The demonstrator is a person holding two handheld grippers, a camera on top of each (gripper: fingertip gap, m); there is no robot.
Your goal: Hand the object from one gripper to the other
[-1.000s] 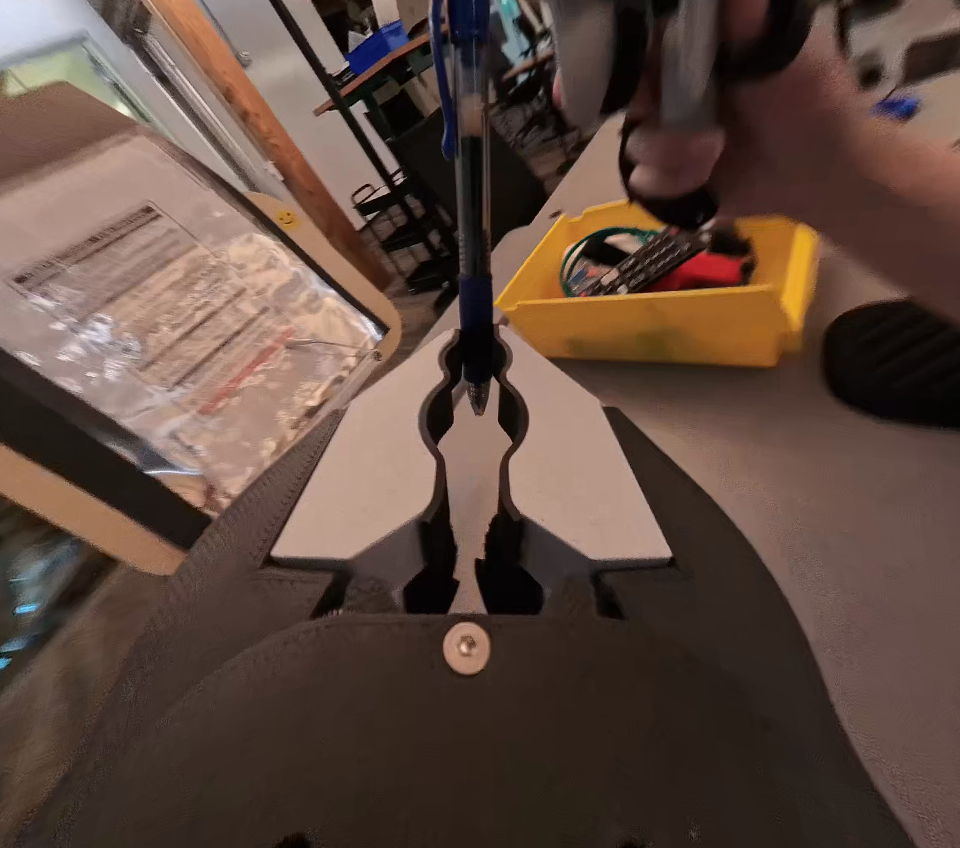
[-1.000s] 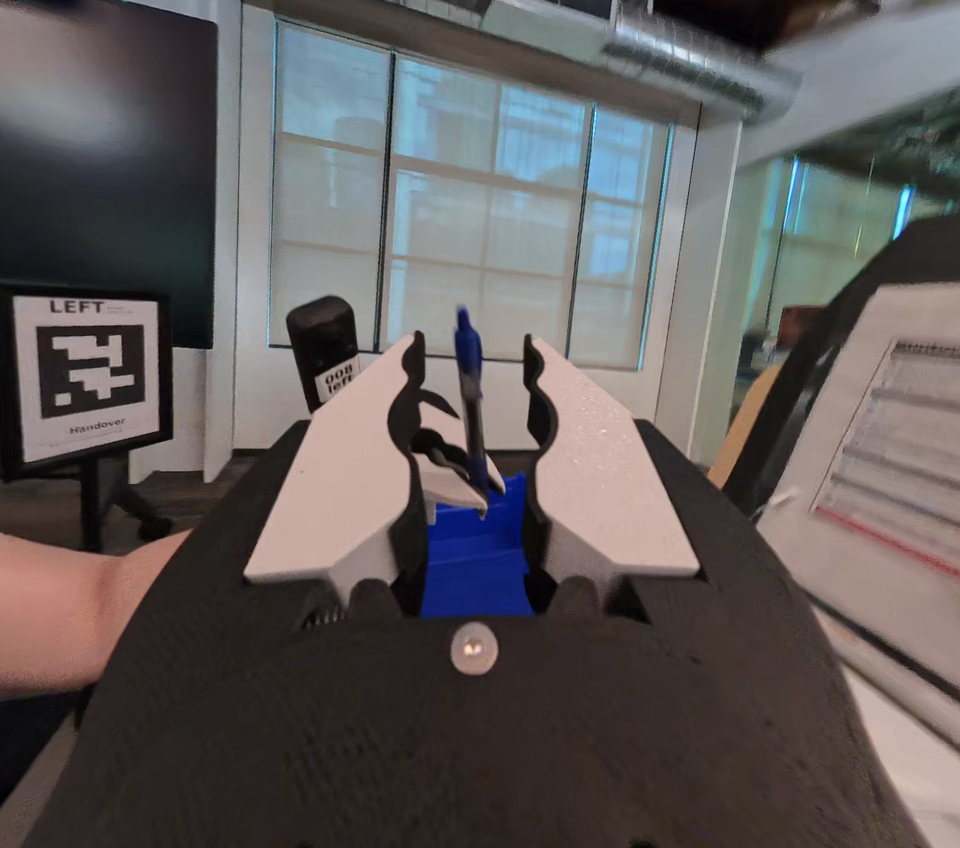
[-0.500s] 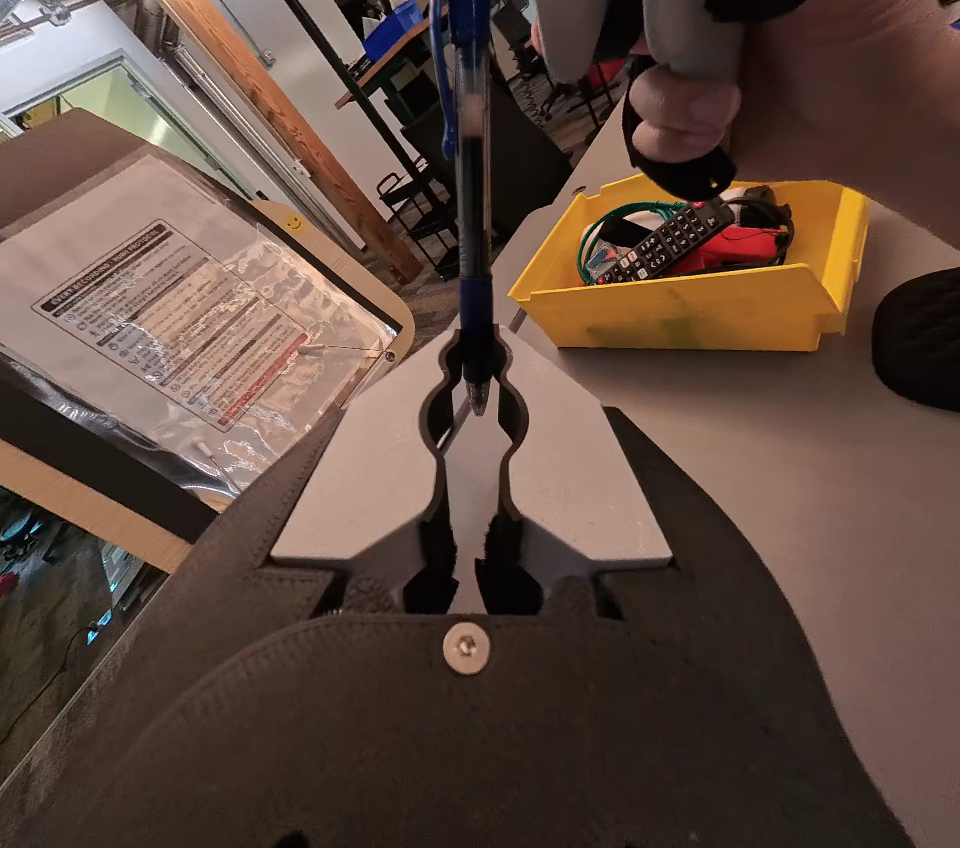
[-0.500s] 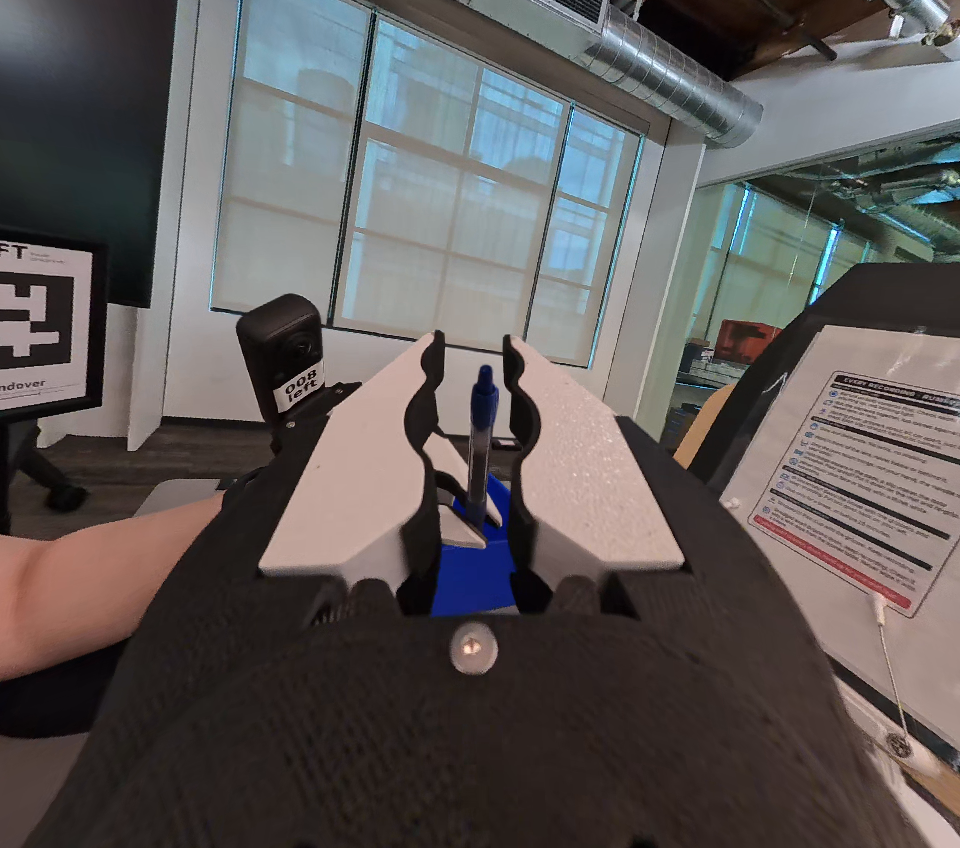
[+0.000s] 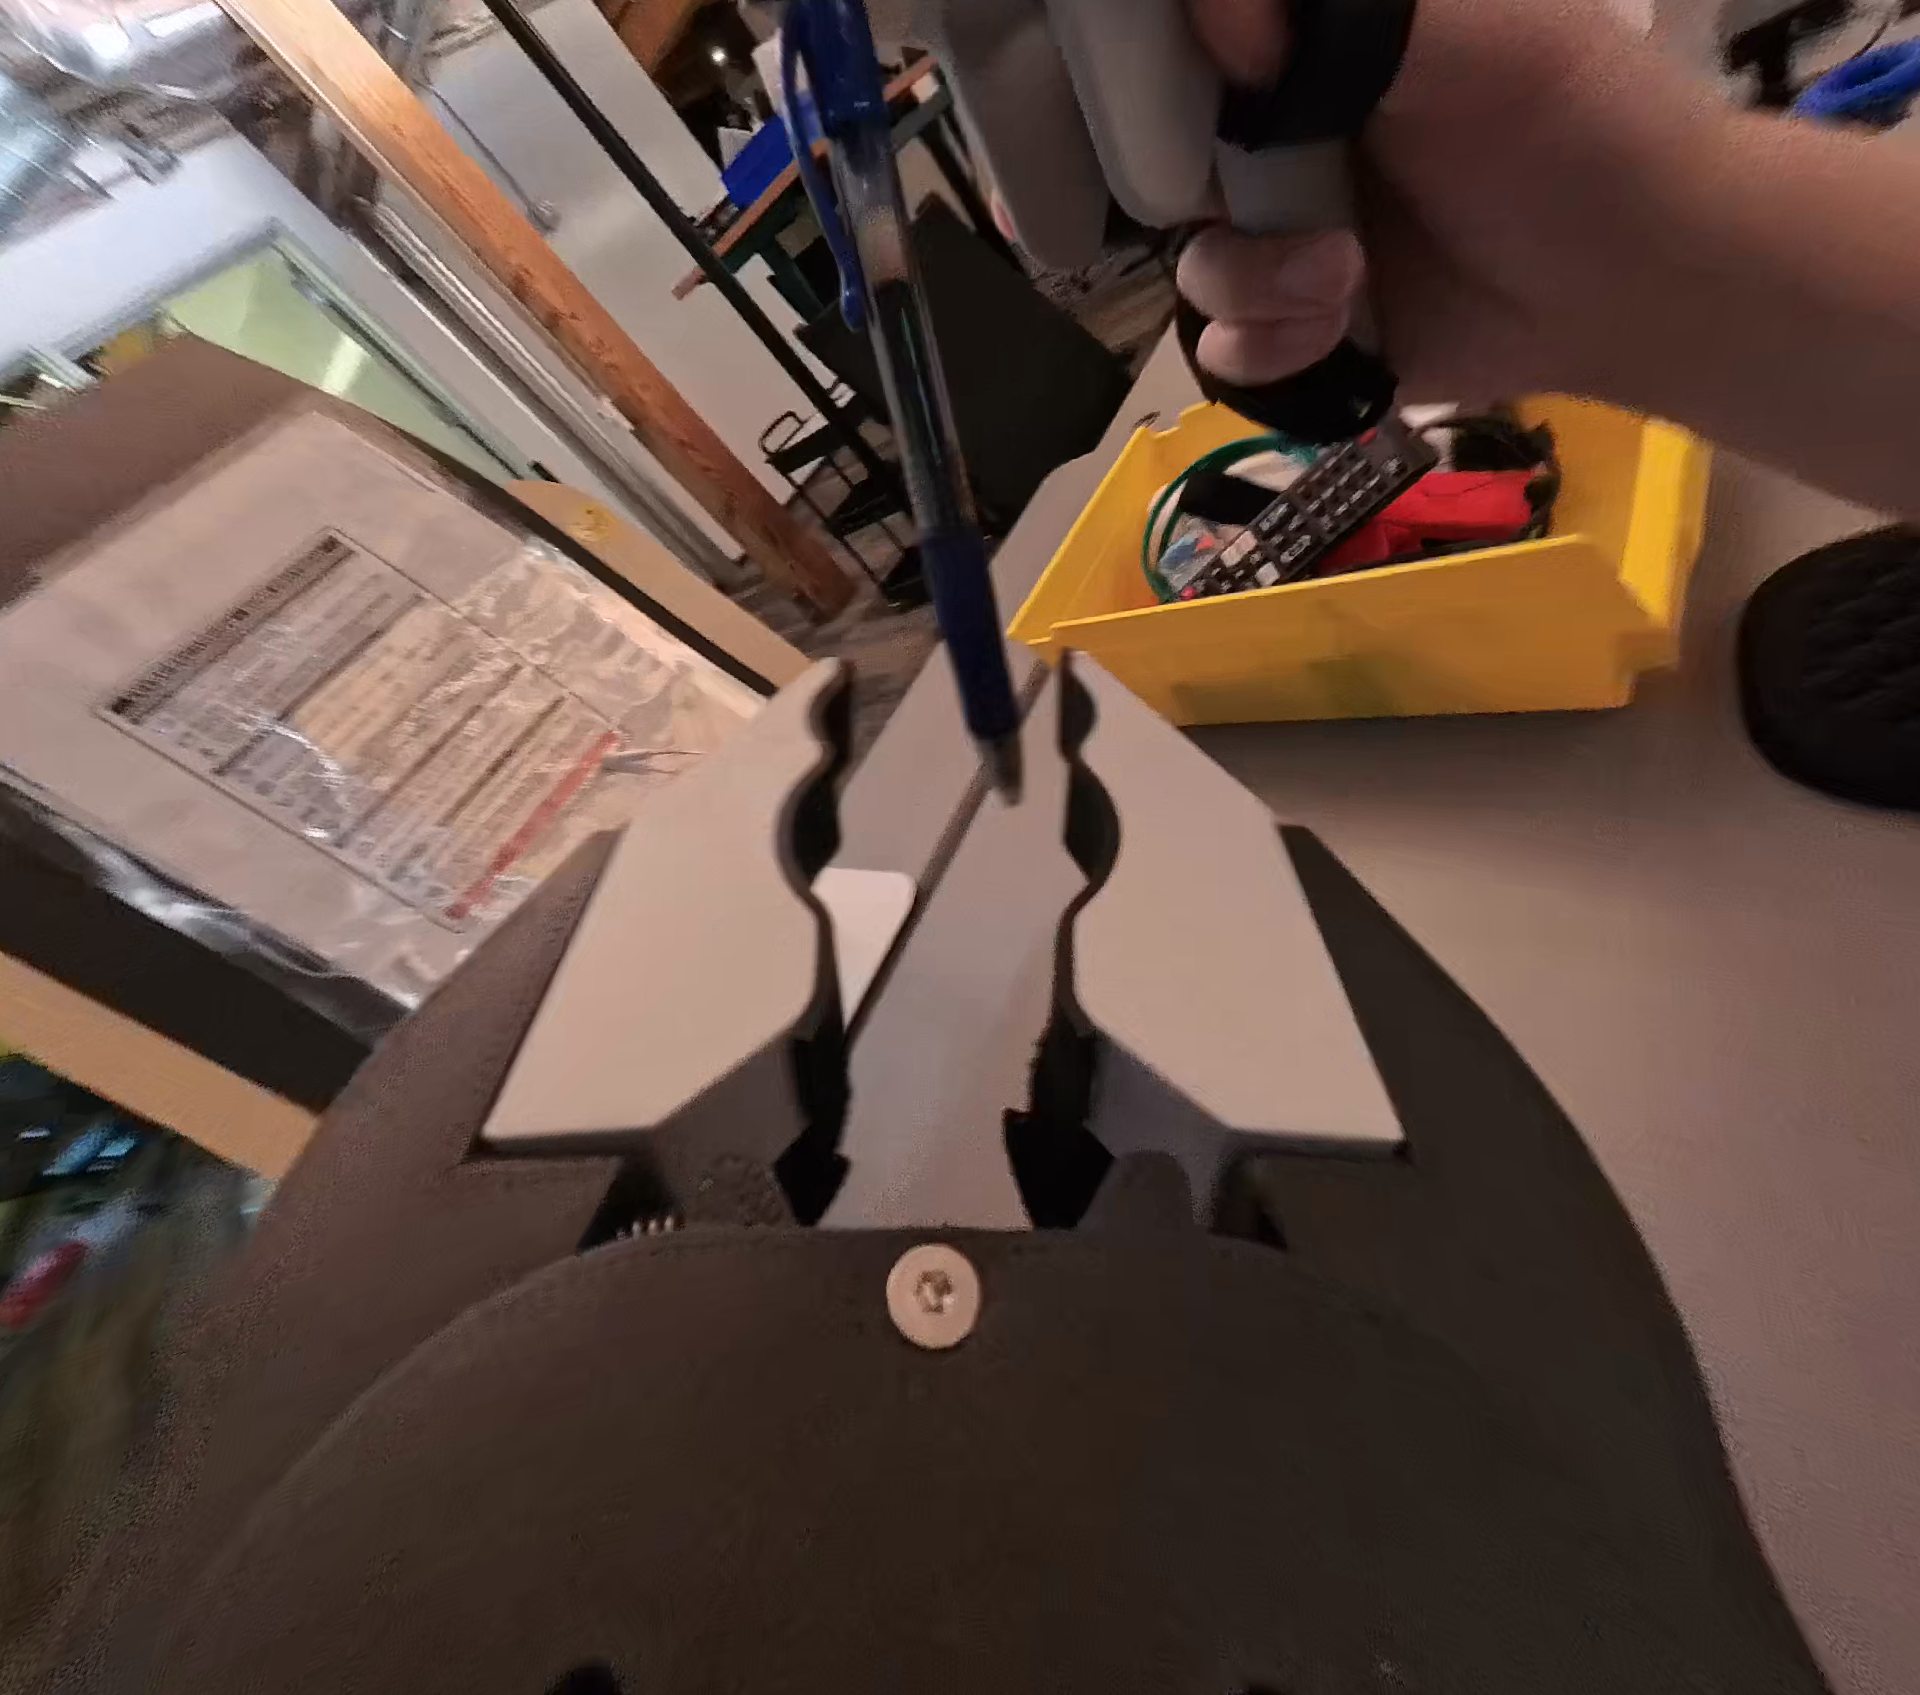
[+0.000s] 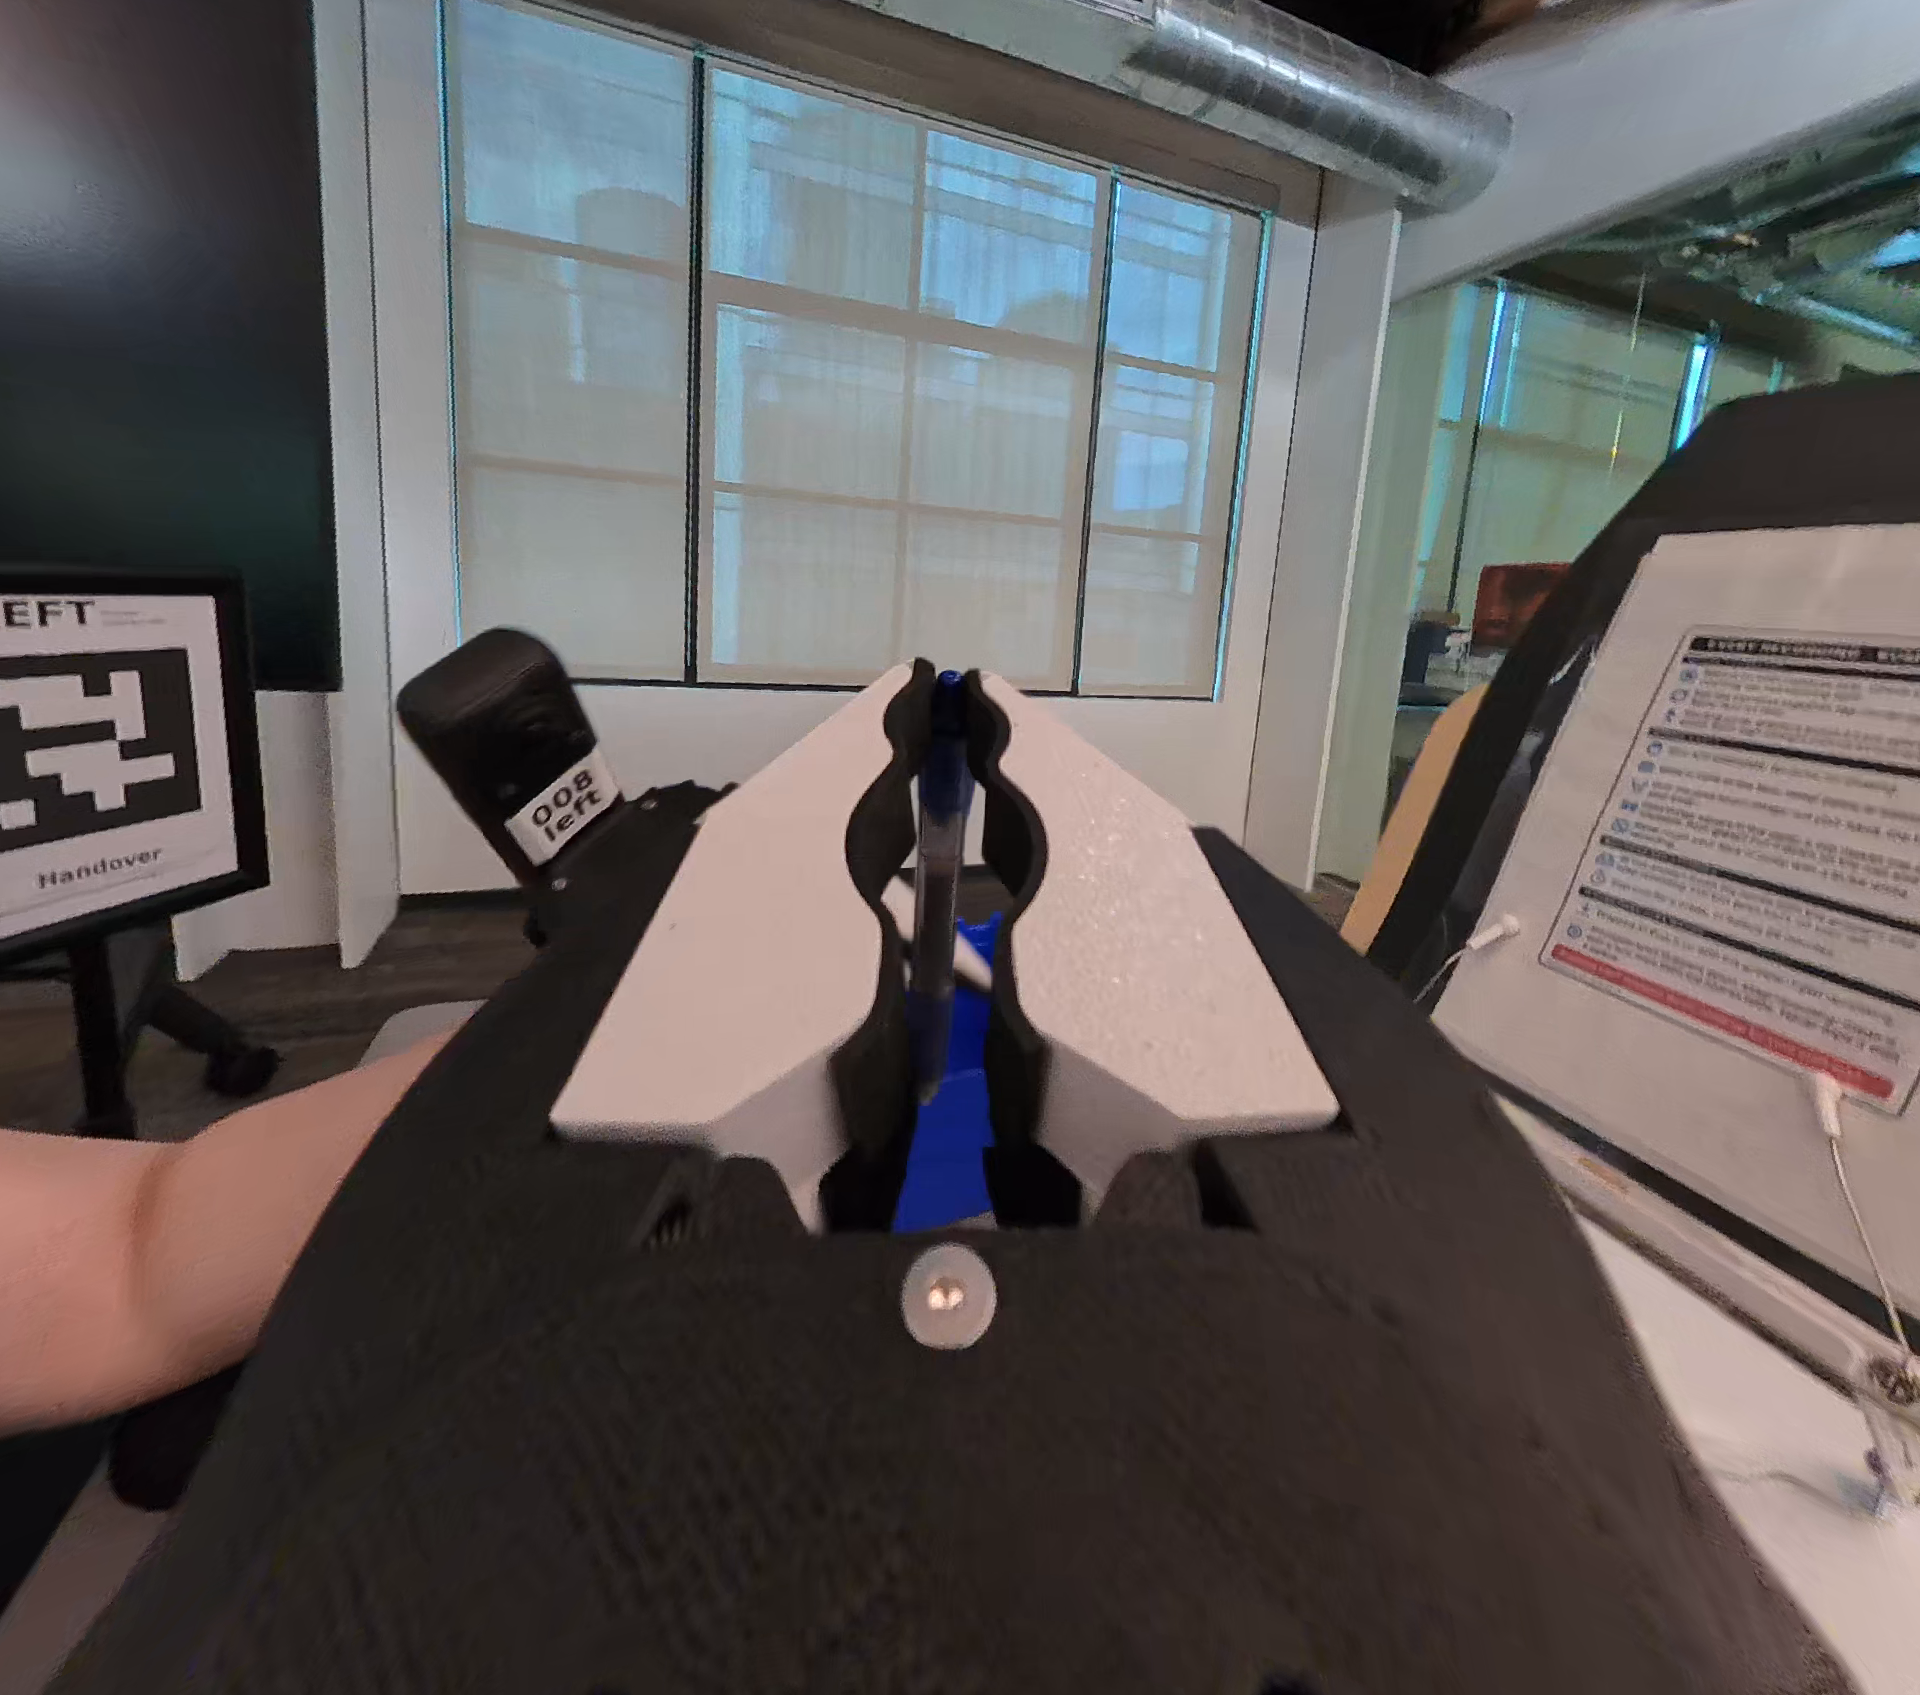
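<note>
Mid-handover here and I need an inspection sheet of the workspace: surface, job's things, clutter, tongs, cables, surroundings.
Surface: grey table, mostly bare.
Job's things: blue pen, tip hanging free between the open fingers of the left tongs; its upper end clamped in the right tongs.
Clutter: yellow bin holding a remote control, a red item and a green loop; black round object at the right edge.
Tongs: left open, right shut on the pen.
Cables: thin white wire by the laminated sheet.
Surroundings: windows, ceiling ducts, dark screen.
</note>
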